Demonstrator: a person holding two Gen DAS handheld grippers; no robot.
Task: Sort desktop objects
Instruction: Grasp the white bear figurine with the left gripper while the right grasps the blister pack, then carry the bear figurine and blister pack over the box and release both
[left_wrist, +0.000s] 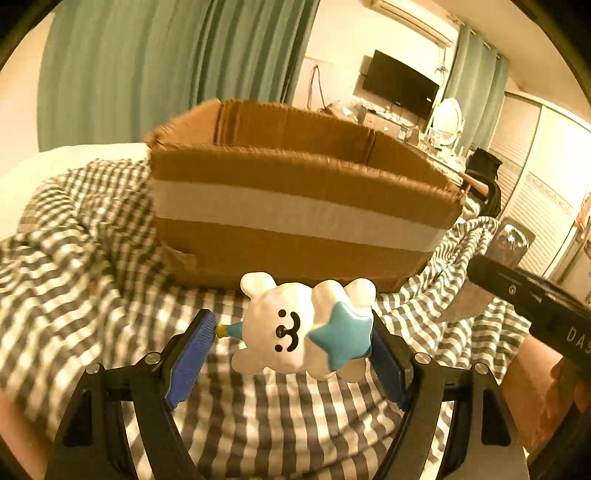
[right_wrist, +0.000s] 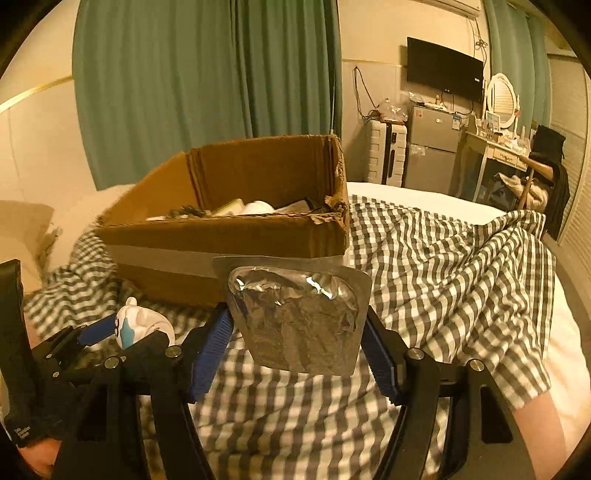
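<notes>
A white bear figurine (left_wrist: 295, 328) with a blue star lies sideways between the blue pads of my left gripper (left_wrist: 291, 321), which is shut on it above the checked bedspread. Straight ahead of it stands an open cardboard box (left_wrist: 295, 177) with a pale tape band. My right gripper (right_wrist: 295, 312) is shut on a silver foil blister pack (right_wrist: 299, 314), held upright just in front of the box (right_wrist: 221, 236). Several items lie inside the box. From the right wrist, the left gripper (right_wrist: 136, 332) and its figurine (right_wrist: 142, 325) show at lower left.
A grey-and-white checked bedspread (right_wrist: 443, 258) covers the bed under both grippers, rumpled at the right. Green curtains (right_wrist: 184, 92) hang behind the box. A suitcase (right_wrist: 386, 151), a small fridge (right_wrist: 432, 147) and a dressing table (right_wrist: 491, 147) stand by the far wall.
</notes>
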